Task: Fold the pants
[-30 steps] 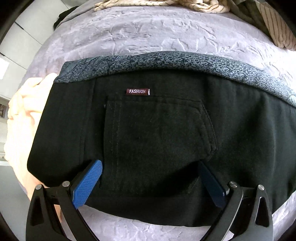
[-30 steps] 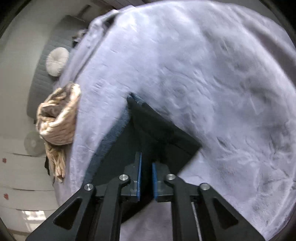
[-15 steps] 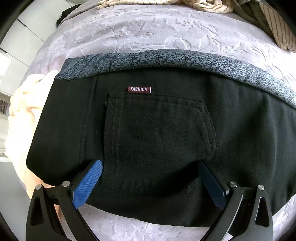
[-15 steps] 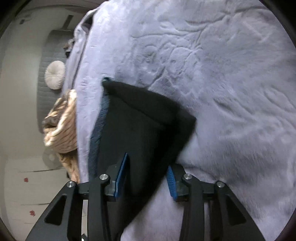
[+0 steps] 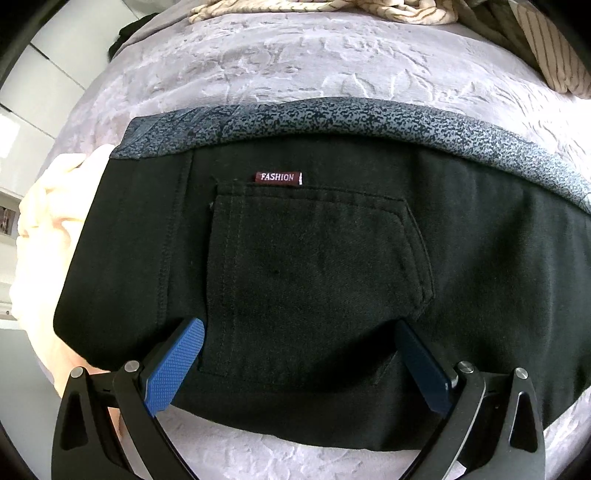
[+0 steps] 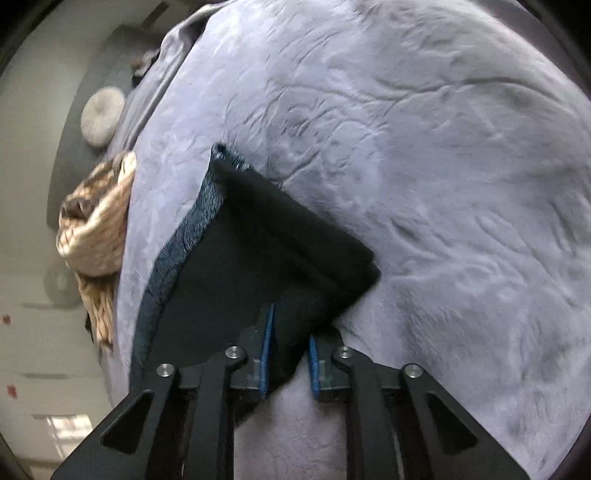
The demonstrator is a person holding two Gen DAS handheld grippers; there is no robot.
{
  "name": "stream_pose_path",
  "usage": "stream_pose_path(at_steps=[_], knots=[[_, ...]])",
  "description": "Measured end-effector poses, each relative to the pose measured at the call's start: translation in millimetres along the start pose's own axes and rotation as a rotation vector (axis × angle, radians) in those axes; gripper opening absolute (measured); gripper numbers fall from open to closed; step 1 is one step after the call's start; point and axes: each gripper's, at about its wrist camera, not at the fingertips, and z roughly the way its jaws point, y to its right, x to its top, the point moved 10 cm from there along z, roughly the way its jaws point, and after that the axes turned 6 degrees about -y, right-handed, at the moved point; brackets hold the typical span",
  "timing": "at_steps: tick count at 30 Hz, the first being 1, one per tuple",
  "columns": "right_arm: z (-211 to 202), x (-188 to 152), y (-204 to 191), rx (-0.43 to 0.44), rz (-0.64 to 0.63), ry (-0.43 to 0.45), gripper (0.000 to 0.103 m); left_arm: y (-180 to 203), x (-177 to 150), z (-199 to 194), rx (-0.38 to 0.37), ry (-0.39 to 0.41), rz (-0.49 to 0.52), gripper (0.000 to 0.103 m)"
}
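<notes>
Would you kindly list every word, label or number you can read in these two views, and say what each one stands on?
"FASHION": white capitals on a small dark red woven tag, sewn just above the back pocket of the black pants.
No other text is readable in either view; the grey blanket and the striped beige cloth carry none.

Bed, grey-lilac embossed plush blanket. On it: folded black pants, centre frame; cream striped garment, top edge; tan patterned cloth, left of the right-wrist view.
</notes>
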Motion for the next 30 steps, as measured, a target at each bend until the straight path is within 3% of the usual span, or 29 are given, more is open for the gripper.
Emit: stream_pose_path(at_steps=[1,3,5,7,10,13,14,16,19,24,26,30], knots=[[-8.4,-1.6,0.5,-0.036,0.015,0.010,0.029,0.3,-1.1,-3.8,0.005,-0.008,0.001,0.103],[-31.1,-6.8,-6.0,-0.120,-0.011,0.030,0.031,7.9,-3.4,-19.0,-0.013,0.004,0.025,0.103],[-51.6,-17.8,-27.9,-0.113,-0.090,0.059,0.033,21.9,-7.0,-37.4,-0.061,0.044,0.057,0.103],[-55.5,-45.4,-69.7,-0.092,-0.237,0.030,0.033,49.4,-13.7,-55.3,-0.125,0.077,0.115,0.103],[-27.6,-79.7,-124.4,-0.097,-0.433,-0.029,0.033,92.9,-24.7,-53.2,-0.151,0.085,0.226,0.103],[22.8,-99.4,-155.0,-0.133,-0.533,-0.092,0.033,115.4,-34.7,-24.6,-0.023,0.110,0.372,0.103],[41.3,-103.0,-153.0,-0.175,-0.553,-0.125,0.032,115.6,-35.2,-19.4,-0.034,0.122,0.372,0.103],[69.8,-108.1,-133.1,-0.261,-0.591,-0.184,0.028,107.5,-34.8,-16.2,-0.105,0.073,0.306,0.103],[57.3,-101.9,-121.6,-0.223,-0.532,-0.173,0.026,83.2,-33.9,-25.0,-0.105,0.044,0.245,0.103],[27.5,-103.1,-109.1,-0.207,-0.371,-0.157,0.038,54.3,-35.7,-41.5,-0.078,0.068,0.204,0.103],[19.9,-115.8,-108.2,-0.198,-0.344,-0.159,0.049,46.7,-35.3,-43.5,-0.073,0.066,0.179,0.103],[18.9,-155.8,-117.9,-0.171,-0.342,-0.213,0.054,37.2,-36.8,-50.2,-0.067,0.054,0.167,0.103]])
